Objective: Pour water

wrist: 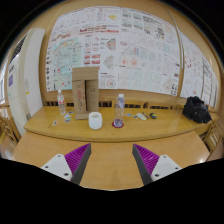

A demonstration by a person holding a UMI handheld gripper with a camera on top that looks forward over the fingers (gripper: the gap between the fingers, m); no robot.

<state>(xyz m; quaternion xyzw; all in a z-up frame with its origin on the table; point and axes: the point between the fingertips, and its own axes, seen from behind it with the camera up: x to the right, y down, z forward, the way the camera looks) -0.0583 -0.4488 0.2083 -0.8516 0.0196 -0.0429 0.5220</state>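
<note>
Gripper (111,160): fingers spread wide, nothing between the purple pads.
Table (110,150): bare wood just ahead.
White cup (95,120): on the far desk.
Water bottle (120,105): upright, right of the cup.
Second bottle (60,102): far left.
Cardboard box (85,90): behind the cup.
Wall posters (120,45): farthest.

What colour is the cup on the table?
White; the cup shows in the gripper view, beyond the open fingers.

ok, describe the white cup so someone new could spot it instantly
Start at the wooden table under the poster-covered wall. In front of the brown cardboard box stands the short white cylindrical cup, well beyond the open tongs. Unlike the clear plastic water bottle beside it, it is squat, opaque and plain white.
</note>
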